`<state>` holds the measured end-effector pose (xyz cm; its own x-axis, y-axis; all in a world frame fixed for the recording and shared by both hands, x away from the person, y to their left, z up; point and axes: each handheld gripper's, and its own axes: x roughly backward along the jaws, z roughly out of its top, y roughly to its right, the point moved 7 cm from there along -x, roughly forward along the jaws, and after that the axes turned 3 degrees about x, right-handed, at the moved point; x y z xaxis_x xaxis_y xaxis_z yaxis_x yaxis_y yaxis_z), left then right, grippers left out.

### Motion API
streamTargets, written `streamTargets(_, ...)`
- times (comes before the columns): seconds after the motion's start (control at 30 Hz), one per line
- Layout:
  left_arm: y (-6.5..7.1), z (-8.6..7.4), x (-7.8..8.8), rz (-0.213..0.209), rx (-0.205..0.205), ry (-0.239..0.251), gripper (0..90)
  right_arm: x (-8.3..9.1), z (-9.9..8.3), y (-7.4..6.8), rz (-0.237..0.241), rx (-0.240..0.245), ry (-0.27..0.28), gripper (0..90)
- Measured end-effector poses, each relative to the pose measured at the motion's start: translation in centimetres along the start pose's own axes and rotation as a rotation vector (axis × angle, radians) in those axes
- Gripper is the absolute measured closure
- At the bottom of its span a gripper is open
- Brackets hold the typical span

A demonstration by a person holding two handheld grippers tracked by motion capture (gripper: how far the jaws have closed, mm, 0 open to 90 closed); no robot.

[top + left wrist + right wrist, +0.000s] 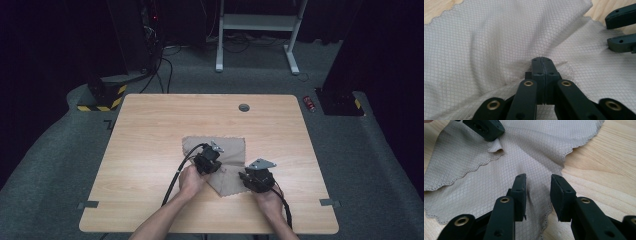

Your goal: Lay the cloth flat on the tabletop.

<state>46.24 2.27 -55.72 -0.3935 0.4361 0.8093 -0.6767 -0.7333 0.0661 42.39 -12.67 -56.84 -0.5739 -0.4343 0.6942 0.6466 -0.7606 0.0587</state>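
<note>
A beige diamond-patterned cloth [231,149] lies crumpled on the wooden table [150,150], near its front middle. My left gripper [216,165] is shut on a raised fold near the cloth's middle. In the left gripper view the jaws [541,61] meet with the cloth [486,45] pinched at their tips. My right gripper [244,175] is at the cloth's near right part. In the right gripper view its jaws [538,187] stand apart over the scalloped edge of the cloth [536,152], gripping nothing. Farther off there, the left gripper [486,130] holds its fold.
A round cable hole [244,107] sits near the table's far edge. Grey tape marks lie at the front left [87,204] and front right [330,202] corners. A red can [310,103] lies on the carpet beyond the right edge.
</note>
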Motion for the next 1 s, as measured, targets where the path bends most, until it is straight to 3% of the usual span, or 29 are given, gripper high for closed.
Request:
streamTargets(0.1, 0.4, 0.0, 0.3, -0.023, 0.006, 0.003, 87.9, 0.0, 0.0, 0.0, 0.000, 0.000, 0.001, 65.8)
streamTargets(0.2, 1.0, 0.4, 0.8, -0.033, 0.015, 0.040, 71.9, 0.0, 0.0, 0.0, -0.001, 0.001, 0.003, 65.8)
streamTargets(0.27, 1.3, 0.5, 0.8, -0.042, 0.018, 0.040, 70.9, 0.0, 0.0, 0.0, -0.001, 0.000, 0.003, 65.8)
streamTargets(0.53, 2.1, 0.4, 0.2, -0.037, -0.003, 0.030, 57.3, 0.0, 0.0, 0.0, -0.003, 0.003, 0.006, 65.9)
streamTargets(0.6, 2.1, 0.3, 0.4, -0.015, -0.022, 0.027, 55.4, 0.0, 0.0, 0.0, -0.003, 0.004, 0.006, 65.9)
streamTargets(0.7, 1.7, 0.3, 0.4, 0.022, -0.034, 0.024, 60.1, 0.0, 0.0, 0.0, -0.003, 0.004, 0.006, 65.9)
streamTargets(0.73, 1.6, 0.3, 0.4, 0.024, -0.039, 0.024, 70.8, 0.0, 0.0, 0.0, -0.003, 0.004, 0.006, 65.9)
streamTargets(0.77, 1.6, 0.3, 0.3, 0.023, -0.041, 0.023, 70.8, 0.0, 0.0, 0.0, -0.003, 0.004, 0.006, 65.9)
streamTargets(0.9, 1.4, 0.3, 0.0, 0.013, -0.044, 0.019, 87.1, 0.0, 0.0, 0.0, -0.004, 0.001, 0.004, 65.9)
streamTargets(1.0, 1.4, 0.3, 0.4, -0.007, -0.045, 0.015, 89.5, 0.0, 0.0, 0.0, -0.004, 0.000, 0.004, 66.0)
